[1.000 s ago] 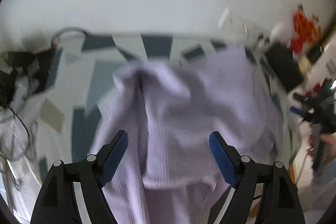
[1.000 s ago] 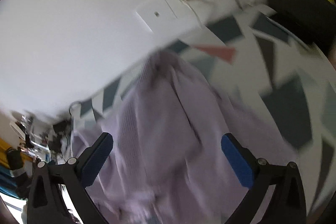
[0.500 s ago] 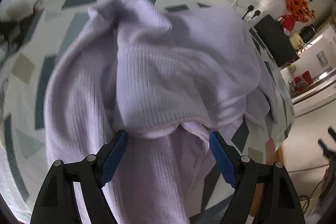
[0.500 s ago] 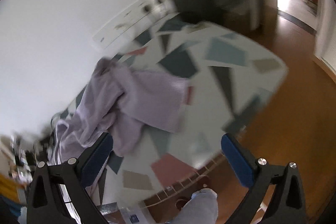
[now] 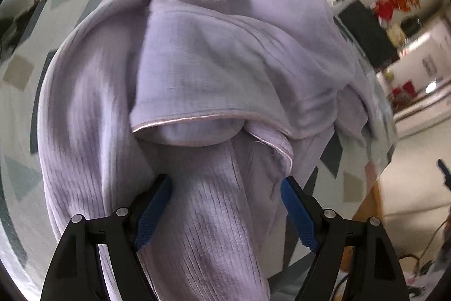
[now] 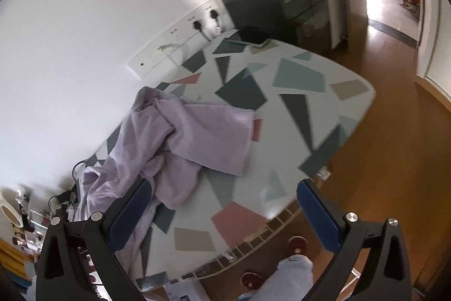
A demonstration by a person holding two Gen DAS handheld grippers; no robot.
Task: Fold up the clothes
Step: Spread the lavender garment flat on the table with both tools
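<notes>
Counter (image 6: pixel 296 75) w/ a geometric-patch cloth sits vs. a white wall; the crumpled lilac ribbed garment (image 6: pixel 194 137) lies heaped on its wall side. Left tongs (image 5: pixel 225 205) gape right over a ribbed fold, nothing pinched. Right tongs (image 6: pixel 222 205) released, off near the counter edge. Best: pinch 1 hem, spread flat 1st.

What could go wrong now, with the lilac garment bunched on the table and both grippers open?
1. The garment is crumpled in layers; the left gripper, open just over it, may pinch several layers instead of one edge.
2. Part of the garment hangs over the table edge, so a pull might drag it off.
3. The right gripper is off to the side, giving no support.
</notes>
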